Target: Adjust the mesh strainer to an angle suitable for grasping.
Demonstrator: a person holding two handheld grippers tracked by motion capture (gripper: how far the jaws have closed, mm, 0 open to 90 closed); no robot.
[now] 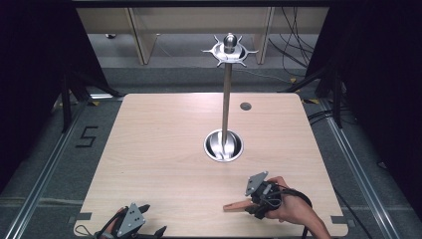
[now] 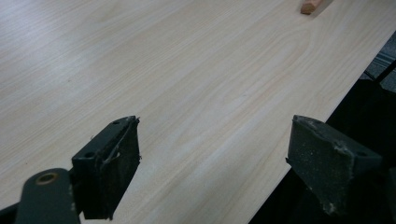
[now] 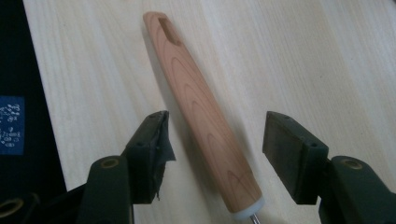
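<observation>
Right gripper straddles the wooden handle at lower right of the high view, jaws part-way open and not yet pressing: a grasp is being set up, and the next move looks like closing squarely on it. Left gripper idles wide and empty at the near table edge; open room toward the stand.

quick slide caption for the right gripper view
Right gripper with open jaws straddling a wooden handle lying on the table.
</observation>
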